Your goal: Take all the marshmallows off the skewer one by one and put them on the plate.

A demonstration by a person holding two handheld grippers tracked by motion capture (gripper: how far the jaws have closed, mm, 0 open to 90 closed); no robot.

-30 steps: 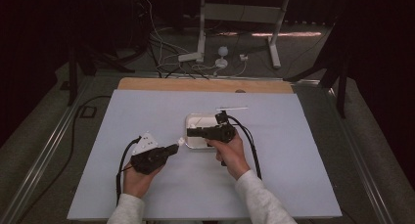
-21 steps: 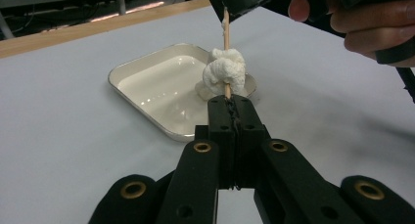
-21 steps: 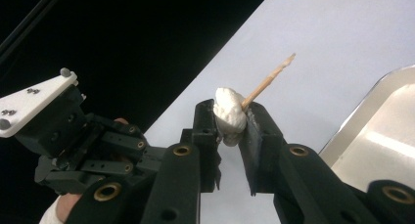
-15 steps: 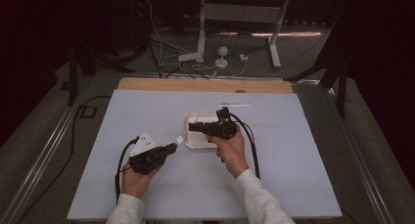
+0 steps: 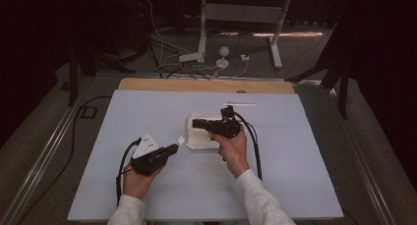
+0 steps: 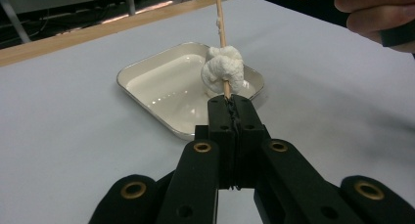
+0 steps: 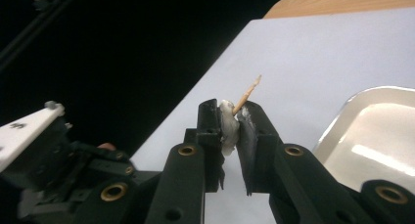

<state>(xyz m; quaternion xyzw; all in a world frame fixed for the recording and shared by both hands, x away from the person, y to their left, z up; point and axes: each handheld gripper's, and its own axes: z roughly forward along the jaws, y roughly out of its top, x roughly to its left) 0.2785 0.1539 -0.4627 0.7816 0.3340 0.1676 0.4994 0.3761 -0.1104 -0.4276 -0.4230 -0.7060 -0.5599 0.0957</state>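
Left gripper (image 6: 234, 102): clamped on skewer (image 6: 221, 23), one marshmallow (image 6: 222, 70) threaded.
Right gripper (image 7: 234, 117): closing, squeezing a second marshmallow (image 7: 228, 121) onto the tip.
Left to do: push it down, probably; tray (image 6: 147, 72) looks bare.

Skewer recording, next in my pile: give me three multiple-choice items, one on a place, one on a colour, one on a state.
1. Where does the tray lie?
A. on the floor
B. on the pale sheet, mid-table
C. in a hand

2. What colour is the marshmallow threaded on the skewer?
A. white
B. pink
C. green

3. How are the left gripper fingers?
A. wide open
B. shut on the tray's rim
C. shut on the skewer

Key: 1 B, the high view shows it there; 2 A, it looks white in the left gripper view; 3 C, the fingers pinch the stick's lower end.
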